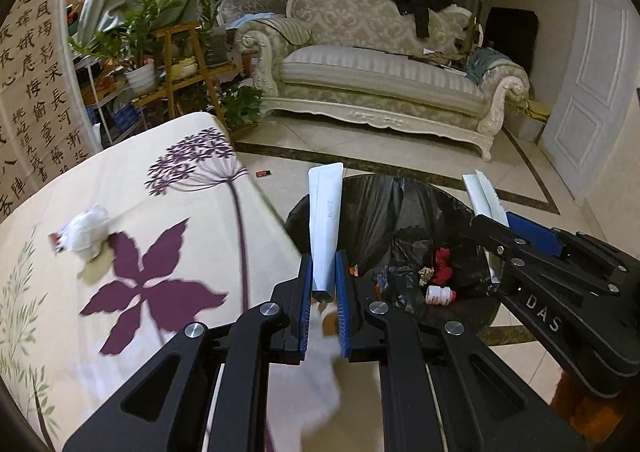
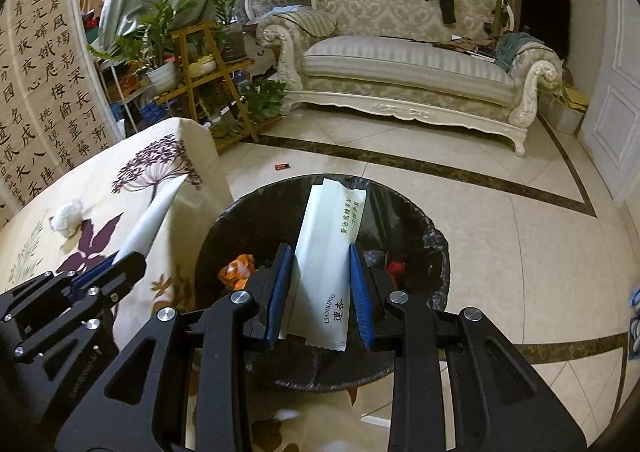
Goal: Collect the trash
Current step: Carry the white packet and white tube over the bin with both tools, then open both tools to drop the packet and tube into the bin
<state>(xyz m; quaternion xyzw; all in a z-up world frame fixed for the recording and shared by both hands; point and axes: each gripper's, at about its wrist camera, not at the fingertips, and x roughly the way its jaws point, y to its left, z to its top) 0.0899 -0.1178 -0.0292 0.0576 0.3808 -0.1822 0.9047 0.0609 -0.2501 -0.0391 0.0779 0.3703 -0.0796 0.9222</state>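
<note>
The right claw (image 2: 322, 292) is gripping a pale printed wrapper (image 2: 328, 264) low in the frame's centre, directly over the black-lined trash bin (image 2: 424, 236). The left claw (image 1: 323, 288) is pinching a thin white packet (image 1: 326, 219) edge-on at the bin's (image 1: 400, 195) left rim, risking a drop outside it. A crumpled tissue (image 1: 86, 234) is lying on the worktop (image 1: 168, 211), centre left.

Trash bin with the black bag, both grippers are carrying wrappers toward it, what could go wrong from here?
The left gripper holds its white wrapper near the bin's rim, beside the table edge, so an early release might drop it on the floor. The right gripper has its pale green packet over the opening, but a light flat packet could flutter off course. The crumpled tissue on the table could get overlooked.
</note>
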